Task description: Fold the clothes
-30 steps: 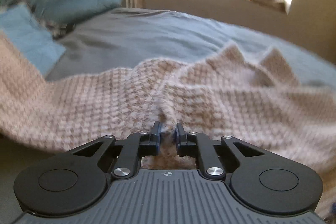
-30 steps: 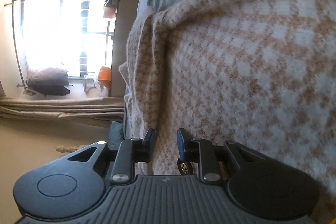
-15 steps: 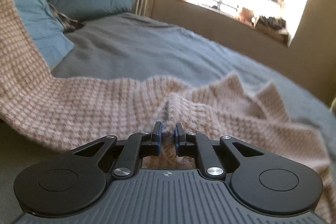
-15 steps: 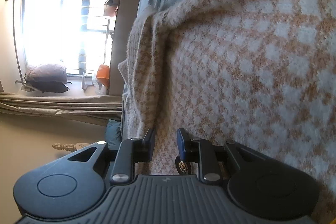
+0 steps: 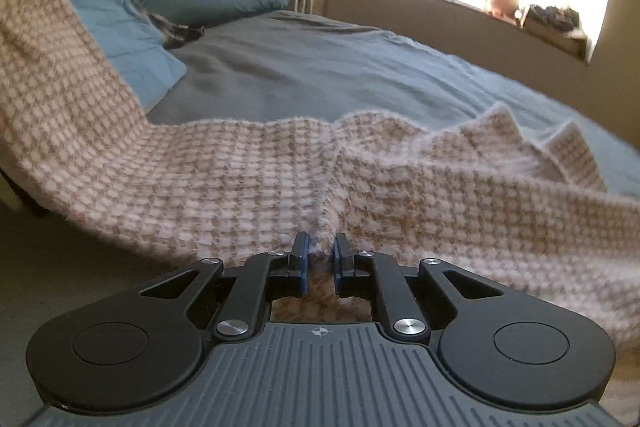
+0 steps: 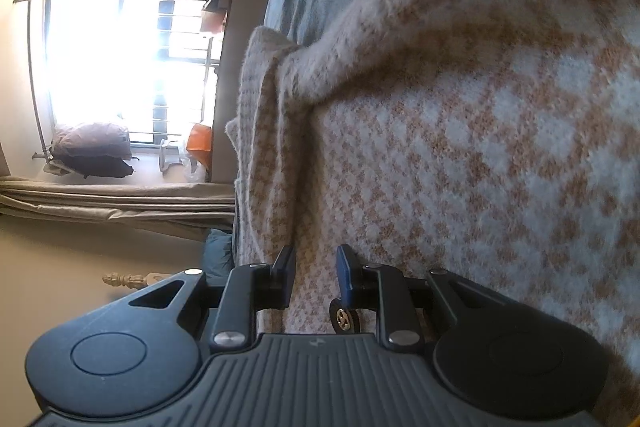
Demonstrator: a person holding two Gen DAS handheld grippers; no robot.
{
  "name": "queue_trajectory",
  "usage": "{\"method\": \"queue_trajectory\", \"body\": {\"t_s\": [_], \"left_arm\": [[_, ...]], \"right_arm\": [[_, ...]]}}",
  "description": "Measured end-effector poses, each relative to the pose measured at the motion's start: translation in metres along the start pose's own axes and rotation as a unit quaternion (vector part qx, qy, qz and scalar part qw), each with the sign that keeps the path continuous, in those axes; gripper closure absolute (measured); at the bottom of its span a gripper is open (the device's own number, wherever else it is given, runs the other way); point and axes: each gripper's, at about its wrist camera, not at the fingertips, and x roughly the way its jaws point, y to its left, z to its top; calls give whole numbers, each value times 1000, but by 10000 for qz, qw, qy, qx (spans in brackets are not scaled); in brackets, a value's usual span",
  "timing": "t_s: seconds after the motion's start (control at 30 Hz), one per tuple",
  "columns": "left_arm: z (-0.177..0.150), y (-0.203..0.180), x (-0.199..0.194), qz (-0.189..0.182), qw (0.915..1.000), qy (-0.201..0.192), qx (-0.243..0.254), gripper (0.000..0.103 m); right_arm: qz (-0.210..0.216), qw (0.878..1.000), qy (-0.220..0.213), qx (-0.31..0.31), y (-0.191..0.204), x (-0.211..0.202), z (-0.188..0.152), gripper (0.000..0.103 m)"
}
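Bed (image 5: pixel 340 75) as workspace: both grippers (image 5: pixel 320 247) (image 6: pixel 314 263) pinching the checked sweater (image 5: pixel 240 179) mid-fold; next, probably lay it flat.

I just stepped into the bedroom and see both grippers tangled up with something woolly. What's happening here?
A person is folding a pink-and-tan checked knit garment over a bed with a grey cover. The left gripper is shut on a pinch of the knit, part of which lies on the bed while the rest rises to the left. The right gripper is turned on its side, with the knit's edge and a dark button between its fingers. No fold looks finished yet; the garment is rumpled.
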Motion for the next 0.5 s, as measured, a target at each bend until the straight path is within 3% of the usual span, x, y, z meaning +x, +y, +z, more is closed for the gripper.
{"method": "queue_trajectory", "body": {"t_s": [0.13, 0.3, 0.4, 0.5], "left_arm": [[-1, -4, -7, 236, 9989, -181, 370, 77], [2, 11, -29, 653, 9962, -575, -25, 72], [10, -2, -34, 356, 9960, -784, 218, 72], [20, -31, -24, -216, 9957, -556, 709, 72]], "right_arm": [[-30, 9999, 105, -92, 6, 2, 2, 80], [-446, 9938, 170, -1008, 42, -5, 3, 78], [-834, 9703, -176, -2263, 84, -12, 6, 78], [-1350, 9274, -567, -3442, 122, -9, 11, 79]]}}
